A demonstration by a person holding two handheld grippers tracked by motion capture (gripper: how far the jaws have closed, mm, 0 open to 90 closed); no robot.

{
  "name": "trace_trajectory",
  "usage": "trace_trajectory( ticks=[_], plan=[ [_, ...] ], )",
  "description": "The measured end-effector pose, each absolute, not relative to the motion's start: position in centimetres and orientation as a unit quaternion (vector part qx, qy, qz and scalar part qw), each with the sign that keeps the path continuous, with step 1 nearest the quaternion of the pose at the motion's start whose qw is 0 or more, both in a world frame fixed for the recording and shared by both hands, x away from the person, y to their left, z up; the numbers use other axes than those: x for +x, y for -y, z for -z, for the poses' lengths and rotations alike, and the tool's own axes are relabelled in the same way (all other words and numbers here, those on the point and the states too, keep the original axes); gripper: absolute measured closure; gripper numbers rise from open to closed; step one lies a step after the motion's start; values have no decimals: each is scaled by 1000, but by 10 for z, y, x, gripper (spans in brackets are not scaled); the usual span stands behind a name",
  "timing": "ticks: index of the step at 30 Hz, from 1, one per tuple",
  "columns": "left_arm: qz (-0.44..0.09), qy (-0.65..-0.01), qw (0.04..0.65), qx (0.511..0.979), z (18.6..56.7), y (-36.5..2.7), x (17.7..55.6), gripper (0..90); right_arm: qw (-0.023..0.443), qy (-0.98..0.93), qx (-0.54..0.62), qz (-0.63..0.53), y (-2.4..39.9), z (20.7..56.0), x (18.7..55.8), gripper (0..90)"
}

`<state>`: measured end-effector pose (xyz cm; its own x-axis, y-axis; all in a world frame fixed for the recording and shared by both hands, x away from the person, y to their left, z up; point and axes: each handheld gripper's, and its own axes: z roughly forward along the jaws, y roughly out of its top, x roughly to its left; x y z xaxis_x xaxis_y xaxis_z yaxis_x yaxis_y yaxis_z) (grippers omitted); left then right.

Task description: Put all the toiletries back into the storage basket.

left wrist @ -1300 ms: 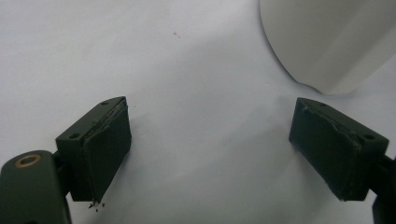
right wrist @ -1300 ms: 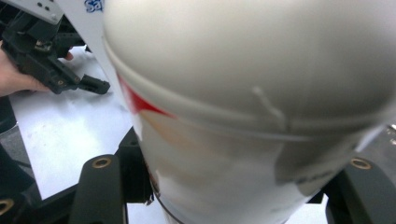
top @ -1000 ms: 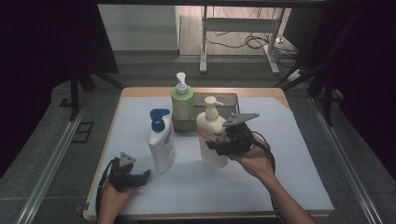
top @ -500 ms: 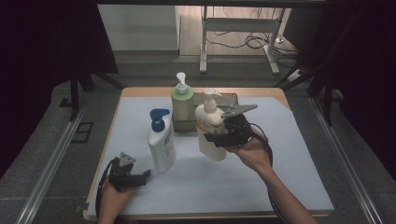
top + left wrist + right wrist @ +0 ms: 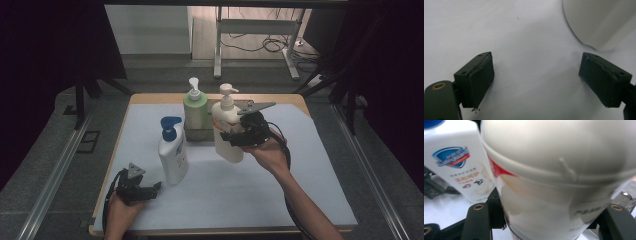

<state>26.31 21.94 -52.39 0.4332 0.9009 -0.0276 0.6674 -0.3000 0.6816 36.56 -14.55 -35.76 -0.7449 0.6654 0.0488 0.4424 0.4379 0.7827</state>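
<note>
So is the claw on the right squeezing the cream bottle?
Touching. In the right gripper view, the right gripper clamps both sides of the cream bottle.

Blue-capped bottle [image 5: 456,162] bears a shield logo, lettering perhaps Safeguard

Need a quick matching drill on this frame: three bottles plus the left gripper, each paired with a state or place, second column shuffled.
1. cream pump bottle
2. blue-capped bottle
3. green pump bottle
4. left gripper

a. stands in the grey tray at the back
b. jaws open, nothing between them, low at the near edge
c. clamped in the right gripper, tilted
d. stands upright on the white mat

Pairs: 1-c, 2-d, 3-a, 4-b
</note>
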Motion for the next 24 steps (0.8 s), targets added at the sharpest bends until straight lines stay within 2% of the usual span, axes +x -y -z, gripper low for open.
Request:
trace_trajectory(
  ticks=[24],
  plan=[
    [-184,-500,317,785,524,-219,263,129,160,-822,355,-416,141,345,400,377]
  ],
)
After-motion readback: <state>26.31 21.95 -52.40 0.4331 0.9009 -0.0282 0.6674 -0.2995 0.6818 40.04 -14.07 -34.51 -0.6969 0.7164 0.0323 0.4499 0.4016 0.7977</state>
